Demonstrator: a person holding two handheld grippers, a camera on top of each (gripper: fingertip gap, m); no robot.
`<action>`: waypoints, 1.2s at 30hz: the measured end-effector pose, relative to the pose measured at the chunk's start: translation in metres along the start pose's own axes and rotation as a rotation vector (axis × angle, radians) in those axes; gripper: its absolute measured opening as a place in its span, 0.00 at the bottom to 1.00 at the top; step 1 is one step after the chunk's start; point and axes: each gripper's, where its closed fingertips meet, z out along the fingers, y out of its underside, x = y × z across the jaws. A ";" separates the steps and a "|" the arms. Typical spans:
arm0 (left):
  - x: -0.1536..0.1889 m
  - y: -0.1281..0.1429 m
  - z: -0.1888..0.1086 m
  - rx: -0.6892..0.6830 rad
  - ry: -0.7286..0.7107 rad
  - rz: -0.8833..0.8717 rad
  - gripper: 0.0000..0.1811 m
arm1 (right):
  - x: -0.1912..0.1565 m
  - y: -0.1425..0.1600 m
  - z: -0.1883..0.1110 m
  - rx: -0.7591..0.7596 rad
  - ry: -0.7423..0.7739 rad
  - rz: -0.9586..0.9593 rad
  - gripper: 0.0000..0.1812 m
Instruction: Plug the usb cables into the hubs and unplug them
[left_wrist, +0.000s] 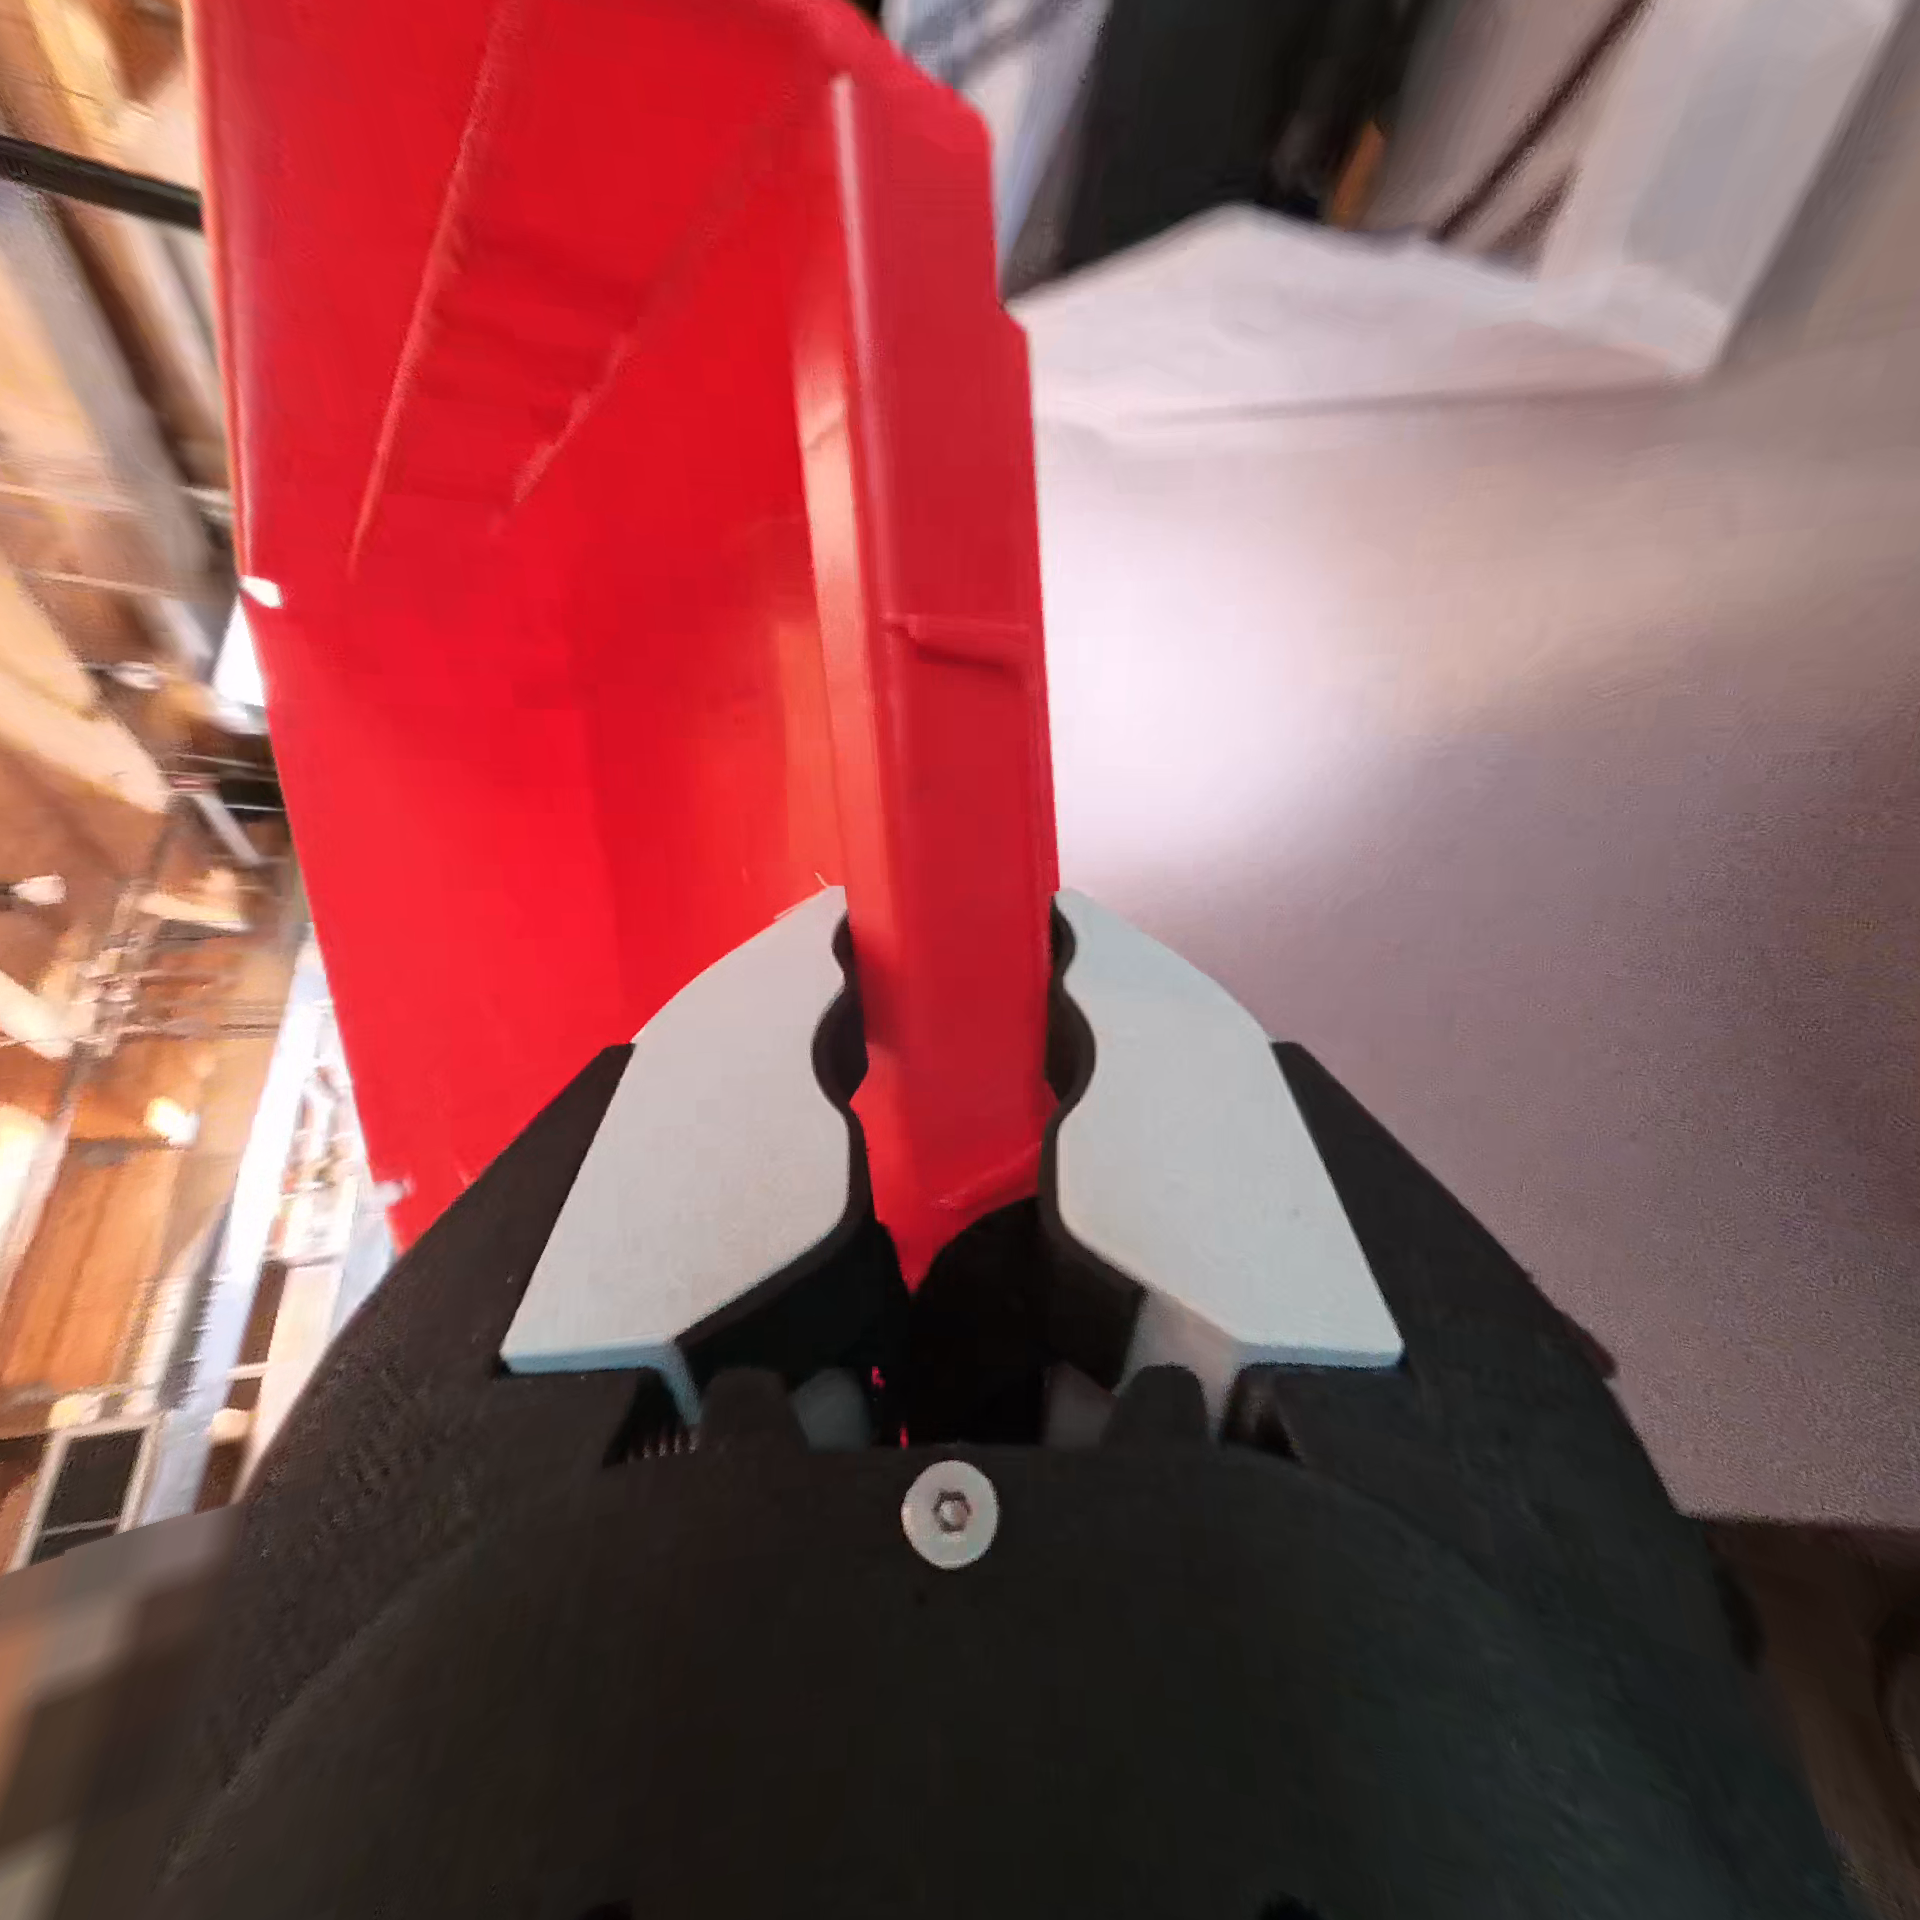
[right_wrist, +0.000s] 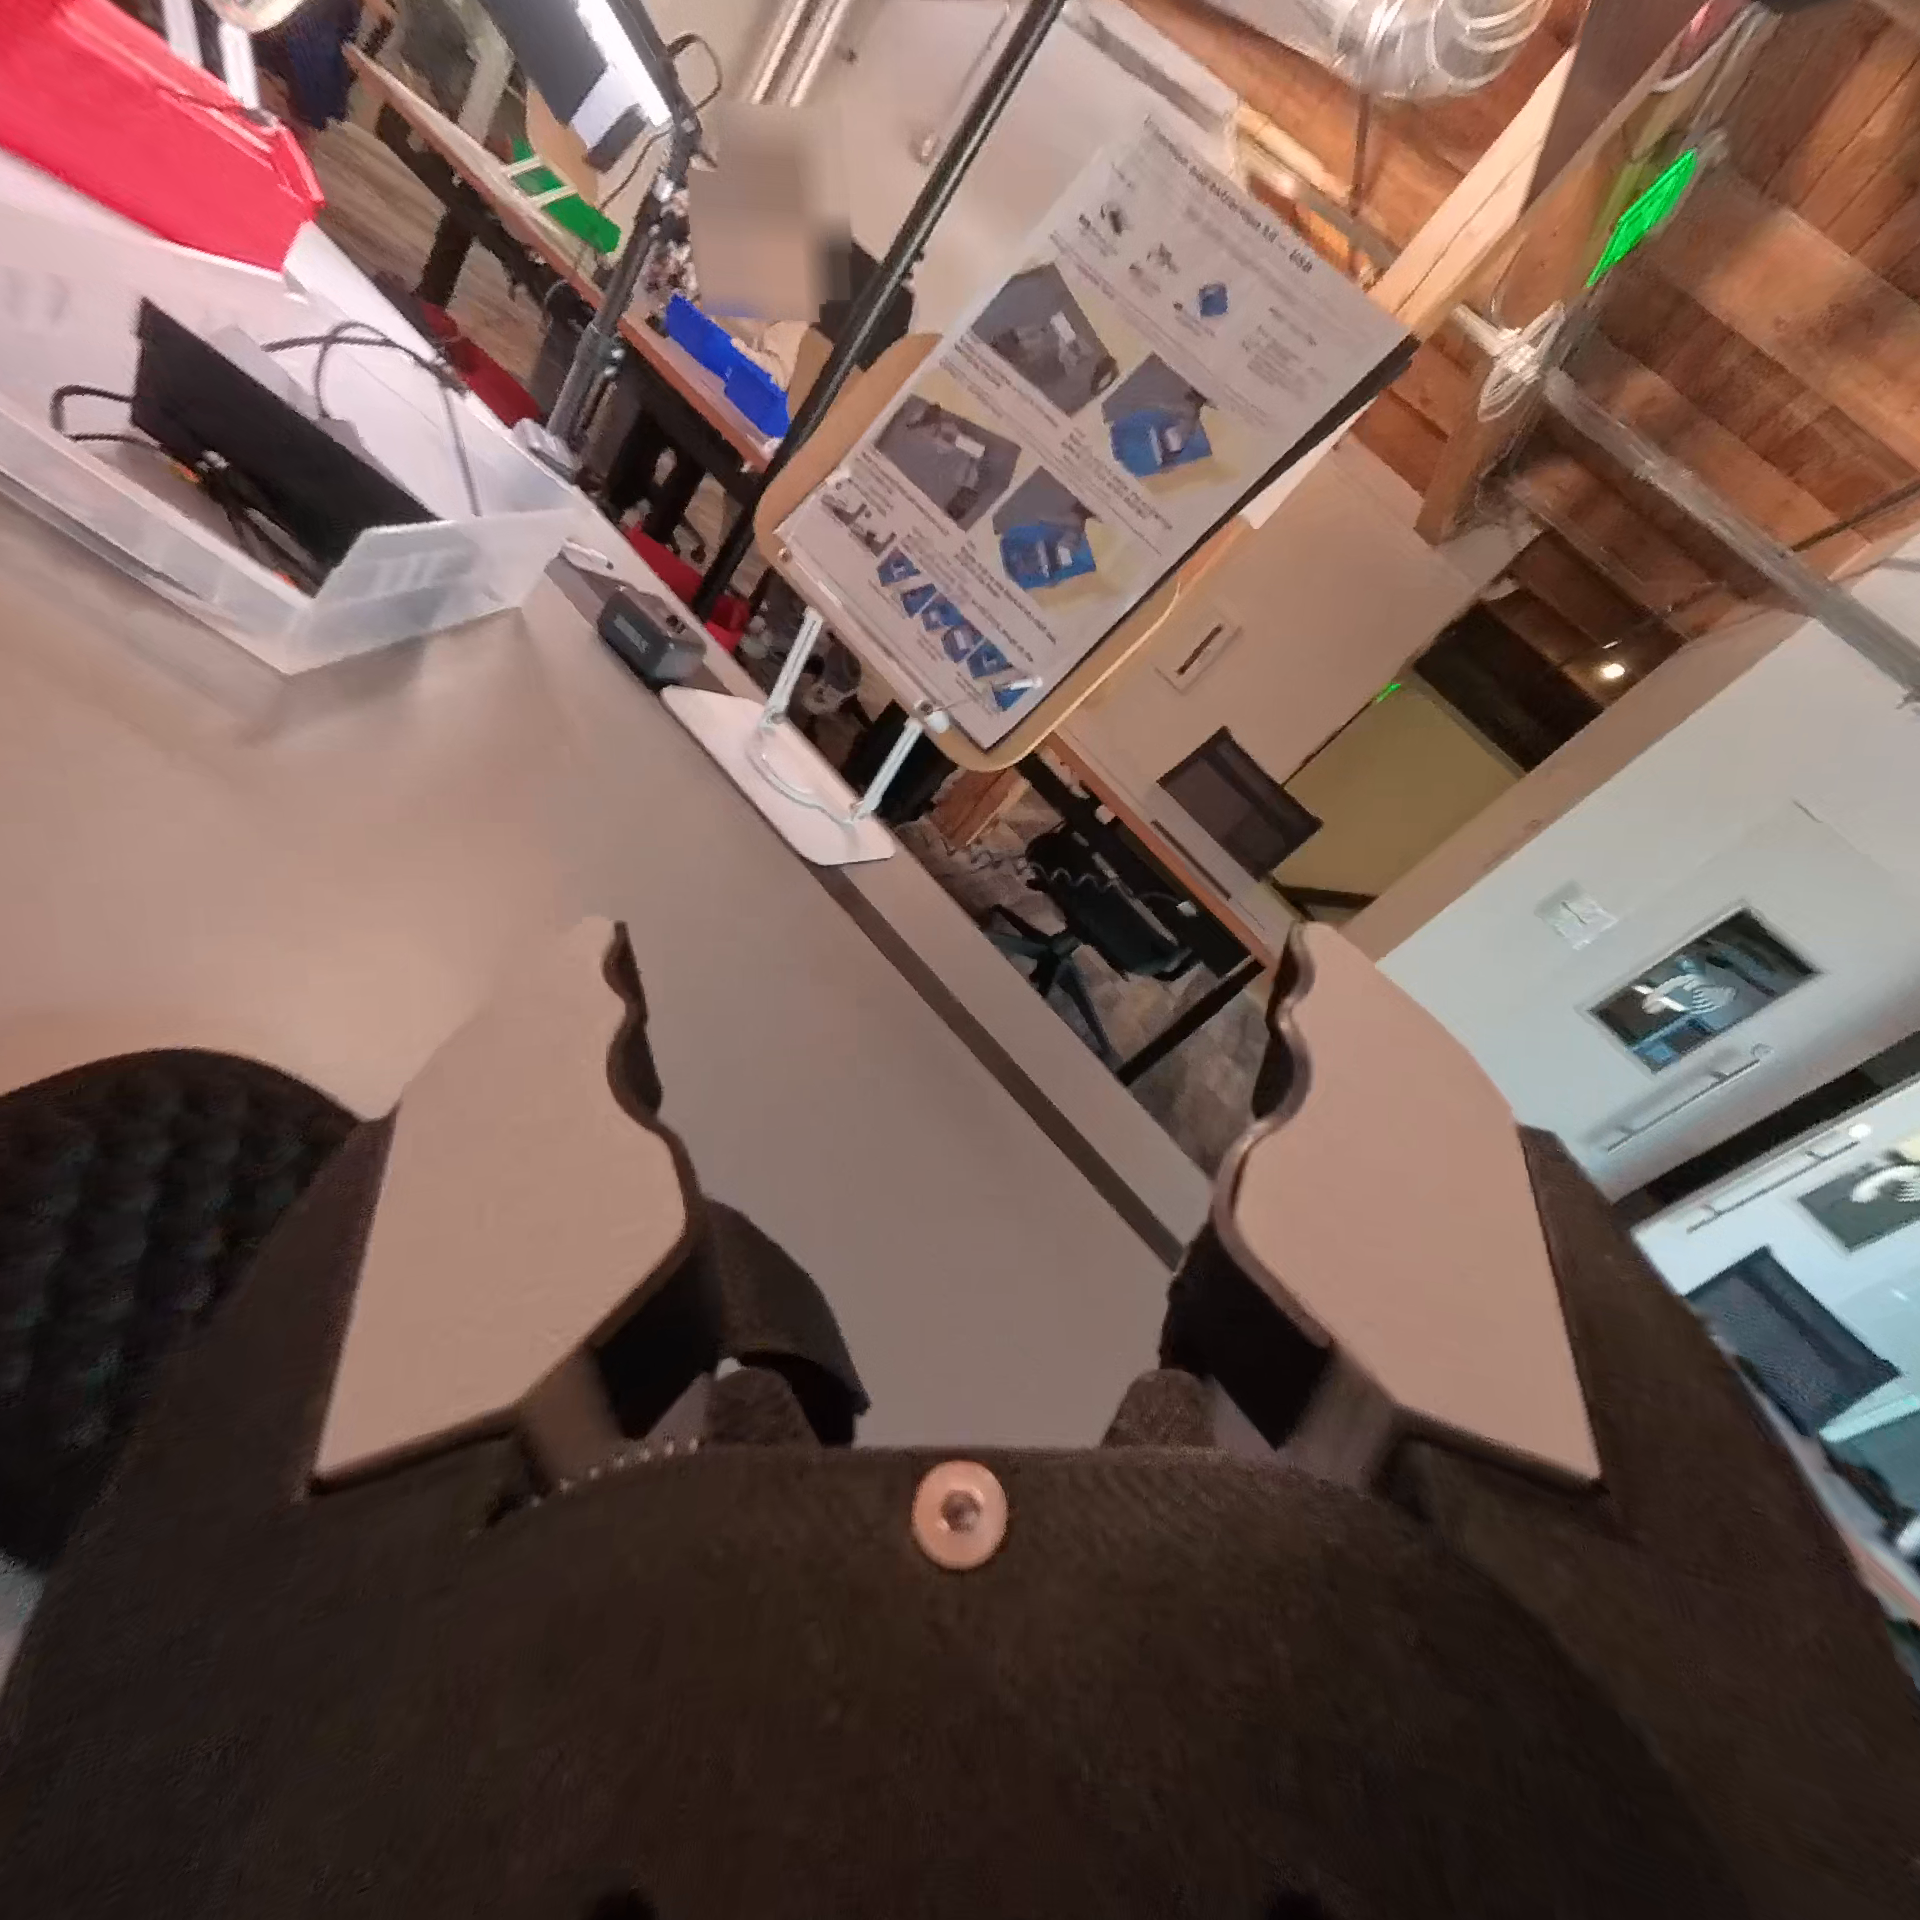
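My left gripper (left_wrist: 951, 920) is shut on the rim wall of a red plastic bin (left_wrist: 623, 520), which is held tilted up and fills the left wrist view. The same red bin shows at the top left of the right wrist view (right_wrist: 135, 135). My right gripper (right_wrist: 951, 940) is open and empty, tilted above the grey table (right_wrist: 312, 852). A clear plastic tray (right_wrist: 416, 582) on the table holds a black flat device (right_wrist: 249, 436) and black cables (right_wrist: 353, 348). No hub or plug is clearly seen.
A small dark grey box (right_wrist: 649, 634) lies near the table's far edge. A stand with a white base (right_wrist: 790, 774) holds an illustrated instruction sheet (right_wrist: 1081, 436). Black tripod poles (right_wrist: 894, 260) rise behind. Other benches and chairs stand beyond the table edge. My right fingertips sit around 65 centimetres from my left ones.
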 end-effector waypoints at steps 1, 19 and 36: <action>-0.009 -0.007 -0.006 -0.001 -0.056 -0.014 0.17 | -0.003 0.003 -0.001 -0.011 -0.021 0.010 0.64; 0.052 -0.283 -0.110 0.708 0.053 0.200 0.17 | -0.011 0.036 -0.011 -0.153 -0.087 0.022 0.59; 0.226 -0.403 -0.062 0.691 0.527 0.463 0.18 | 0.025 0.035 -0.015 -0.108 0.086 0.131 0.74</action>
